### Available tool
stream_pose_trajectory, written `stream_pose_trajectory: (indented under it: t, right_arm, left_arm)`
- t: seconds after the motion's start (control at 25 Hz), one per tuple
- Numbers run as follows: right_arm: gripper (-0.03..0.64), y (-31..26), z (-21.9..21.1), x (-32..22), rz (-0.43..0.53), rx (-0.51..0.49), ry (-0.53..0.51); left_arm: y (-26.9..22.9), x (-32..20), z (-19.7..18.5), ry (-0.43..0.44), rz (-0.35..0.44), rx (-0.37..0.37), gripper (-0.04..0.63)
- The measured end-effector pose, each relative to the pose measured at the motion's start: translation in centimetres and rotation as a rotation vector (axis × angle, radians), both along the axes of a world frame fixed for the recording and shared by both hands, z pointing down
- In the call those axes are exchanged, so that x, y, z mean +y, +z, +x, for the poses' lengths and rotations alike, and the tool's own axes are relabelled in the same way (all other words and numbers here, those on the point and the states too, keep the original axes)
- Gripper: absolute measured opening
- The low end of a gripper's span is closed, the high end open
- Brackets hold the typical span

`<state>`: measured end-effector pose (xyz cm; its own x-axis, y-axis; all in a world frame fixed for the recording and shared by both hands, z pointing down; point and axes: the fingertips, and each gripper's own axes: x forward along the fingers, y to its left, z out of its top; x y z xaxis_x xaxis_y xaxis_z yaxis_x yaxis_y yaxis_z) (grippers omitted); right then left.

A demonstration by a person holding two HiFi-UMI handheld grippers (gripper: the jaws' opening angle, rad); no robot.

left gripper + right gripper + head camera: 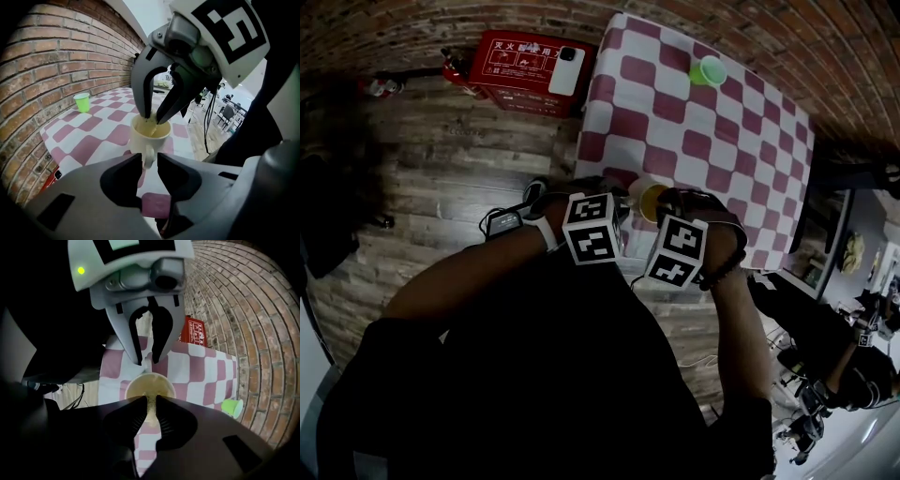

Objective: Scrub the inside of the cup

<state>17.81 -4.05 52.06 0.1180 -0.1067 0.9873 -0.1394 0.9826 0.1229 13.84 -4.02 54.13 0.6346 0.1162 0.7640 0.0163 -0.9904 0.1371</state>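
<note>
While gripping with the left tool [149,158], jaws clamped on the handle [147,162] of the cream cup [139,138], best to keep that hold. Looks ceramic: stiff, fairly heavy, glaze-slick, breakable if tipped off the near edge of the checked tabletop [89,140] where standing upright. Right tool [151,401] pinched on a thin yellowish scrubbing strip [151,412], pointing down into the cup's mouth. Counted: two tools, one cream cup, one strip, one green cup [82,101] well back by the brick wall [42,61].

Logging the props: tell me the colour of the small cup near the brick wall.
The small cup is bright green; the left gripper view shows it best.
</note>
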Motion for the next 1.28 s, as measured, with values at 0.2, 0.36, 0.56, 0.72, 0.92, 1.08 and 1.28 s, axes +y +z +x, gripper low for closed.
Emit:
stream_pose_trajectory:
  t: [0.2, 0.36, 0.56, 0.72, 0.92, 1.08, 1.28]
  right_arm:
    - [0.071, 1.7, -0.7, 1.2, -0.117, -0.101, 0.111]
    - [0.071, -1.1, -1.3, 1.7, -0.22, -0.271, 0.303]
    - [0.071, -7.4, -1.6, 0.9, -0.236, -0.528, 0.469]
    - [0.071, -11.2, 0.2, -0.3, -0.113, -0.602, 0.549]
    - [0.071, -8.2, 0.8, 0.5, -0.073, -0.338, 0.338]
    - [0.071, -2.9, 0.6, 0.2, -0.043, -0.187, 0.212]
    - [0.071, 1.6, -0.3, 0.8, -0.109, -0.155, 0.291]
  left_arm:
    - [0.0, 0.5, 0.2, 0.017, 0.002, -0.002, 0.114]
    - [0.1, 0.3, 0.1, 0.013, 0.007, -0.006, 0.112]
    - [0.1, 0.5, -0.1, 0.008, -0.005, -0.006, 0.114]
    - [0.1, 0.5, -0.4, -0.004, -0.015, -0.005, 0.112]
    - [0.2, 0.5, -0.7, -0.014, -0.012, -0.013, 0.113]
    - [0.1, 0.6, -0.6, -0.014, -0.008, -0.015, 0.114]
    - [0.1, 0.6, -0.6, -0.018, 0.006, -0.018, 0.112]
